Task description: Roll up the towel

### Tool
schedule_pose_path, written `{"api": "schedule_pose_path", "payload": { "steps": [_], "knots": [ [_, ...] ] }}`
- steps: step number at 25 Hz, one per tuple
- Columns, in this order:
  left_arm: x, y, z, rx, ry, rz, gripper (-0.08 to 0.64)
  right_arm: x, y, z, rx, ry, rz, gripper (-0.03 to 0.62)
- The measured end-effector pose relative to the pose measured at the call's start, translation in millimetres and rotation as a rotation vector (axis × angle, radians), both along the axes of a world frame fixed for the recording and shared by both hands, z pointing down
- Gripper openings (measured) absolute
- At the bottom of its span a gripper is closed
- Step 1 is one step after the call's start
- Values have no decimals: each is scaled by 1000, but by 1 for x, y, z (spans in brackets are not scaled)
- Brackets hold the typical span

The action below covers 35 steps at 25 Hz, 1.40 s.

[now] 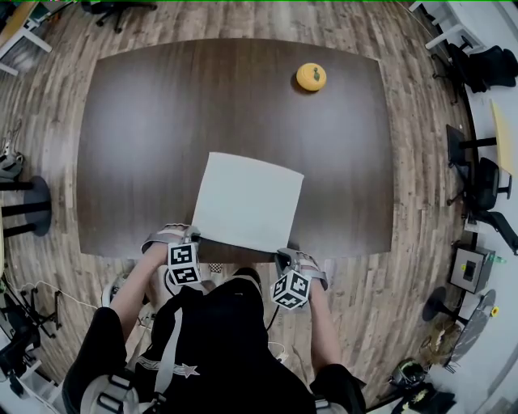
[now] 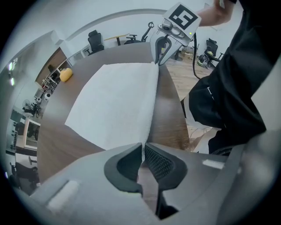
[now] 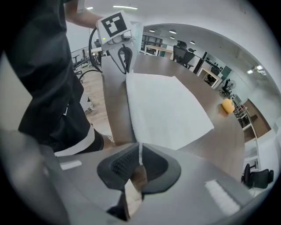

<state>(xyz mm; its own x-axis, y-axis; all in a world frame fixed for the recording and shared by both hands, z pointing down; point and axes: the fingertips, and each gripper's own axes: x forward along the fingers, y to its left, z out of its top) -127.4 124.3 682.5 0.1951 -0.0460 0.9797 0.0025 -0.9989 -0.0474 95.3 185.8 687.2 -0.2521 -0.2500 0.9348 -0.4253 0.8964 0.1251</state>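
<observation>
My head camera looks steeply down on the whole table [image 1: 129,145] from above its near edge. The camera on my left gripper [image 2: 143,147] sits close behind the jaws and faces along that edge toward my right gripper [image 2: 158,59]; the right one's camera mirrors it. All three share the towel [image 1: 247,202] at the near edge.

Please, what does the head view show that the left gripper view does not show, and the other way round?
Only the head view: the whole table with floor on all sides, and the left tool seen from outside, at the towel's near left corner. Only the left gripper view: the left tool's jaws closed on that corner. Both: the towel spread out, the yellow object beyond it, and the right tool at the other near corner.
</observation>
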Motion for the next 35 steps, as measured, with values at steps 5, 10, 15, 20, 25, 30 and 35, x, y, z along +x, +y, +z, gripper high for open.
{"api": "schedule_pose_path", "payload": {
  "steps": [5,10,15,20,25,30,35],
  "knots": [
    [8,-15,-4,7,-4,-5,32,6,-10,-4,-17,-11,35,26],
    [11,-34,-7,21,-4,2,32,8,-25,-10,-23,-20,52,26],
    [14,-45,-4,23,1,-4,32,12,-41,-10,-17,-23,63,26],
    [14,-57,-3,24,-3,-7,32,13,-56,-9,-26,-19,60,26],
    [16,-64,4,12,-10,-10,32,14,-62,-1,-48,-17,57,28],
    [15,-68,8,0,-6,-26,32,14,-67,1,-52,-34,67,29],
    [14,-68,9,1,-9,-29,32,13,-67,1,-51,-55,81,29]
  ]
}}
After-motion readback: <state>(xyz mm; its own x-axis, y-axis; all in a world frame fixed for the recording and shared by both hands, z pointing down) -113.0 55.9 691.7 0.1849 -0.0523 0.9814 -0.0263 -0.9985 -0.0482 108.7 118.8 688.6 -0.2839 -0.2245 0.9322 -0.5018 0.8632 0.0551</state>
